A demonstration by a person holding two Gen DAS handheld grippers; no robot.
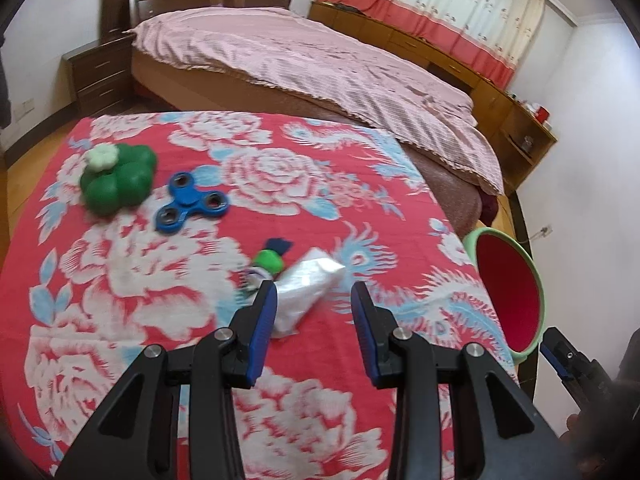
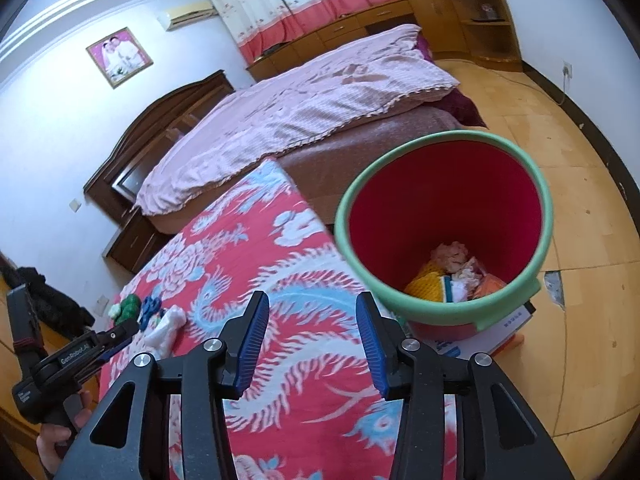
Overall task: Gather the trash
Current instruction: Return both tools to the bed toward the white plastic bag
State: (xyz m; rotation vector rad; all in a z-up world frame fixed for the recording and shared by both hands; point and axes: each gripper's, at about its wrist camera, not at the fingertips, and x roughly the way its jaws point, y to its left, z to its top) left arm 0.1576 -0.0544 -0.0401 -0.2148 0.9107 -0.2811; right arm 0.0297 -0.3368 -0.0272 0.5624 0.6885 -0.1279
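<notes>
A crumpled white wrapper (image 1: 306,286) lies on the red flowered cloth (image 1: 168,272), beside a small green-capped bit of trash (image 1: 269,263). My left gripper (image 1: 314,294) hovers just short of the wrapper, jaws apart, nothing between them. In the right wrist view the red bin with a green rim (image 2: 440,224) stands past the cloth's right edge, with several scraps at its bottom. My right gripper (image 2: 312,304) is open and empty over the cloth (image 2: 280,360), near the bin. The wrapper (image 2: 166,330) shows far left there.
A green flower-shaped toy (image 1: 118,178) and a blue fidget spinner (image 1: 192,202) lie at the cloth's far left. A bed with a pink cover (image 1: 320,64) stands behind. The bin (image 1: 508,292) sits off the cloth's right edge, on wooden floor (image 2: 580,220).
</notes>
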